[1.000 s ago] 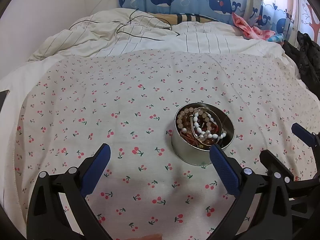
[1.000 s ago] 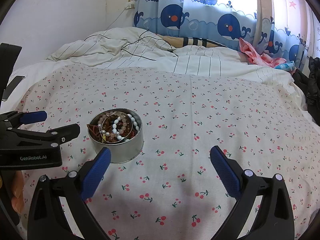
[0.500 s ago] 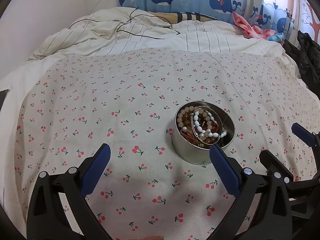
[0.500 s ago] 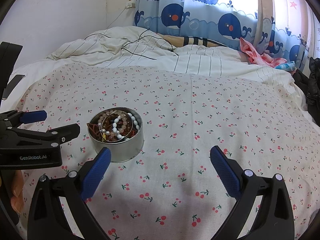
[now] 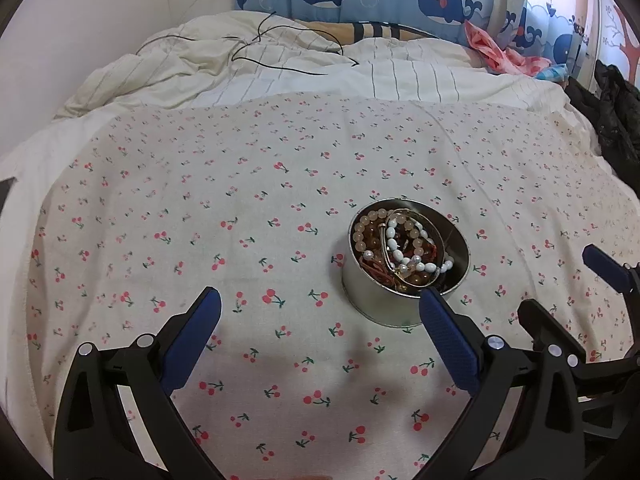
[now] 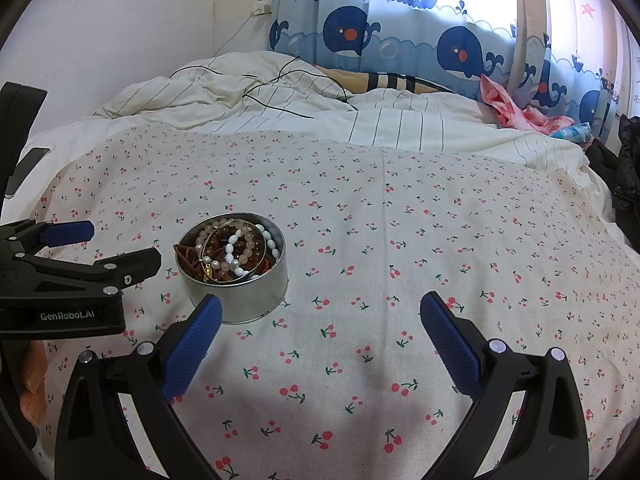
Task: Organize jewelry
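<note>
reaching into the bracelet tin

both claws hover spread and empty: left gripper, right gripper. the round metal tin of beaded bracelets sits on the cherry-print sheet. best to pinch one strand, lifting slowly to avoid tangles.

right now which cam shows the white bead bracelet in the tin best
Left wrist view: the white bead bracelet lies nearer the centre, its beads distinct. The right wrist view shows the same bracelet off to the left, partly tangled among other beads.
</note>
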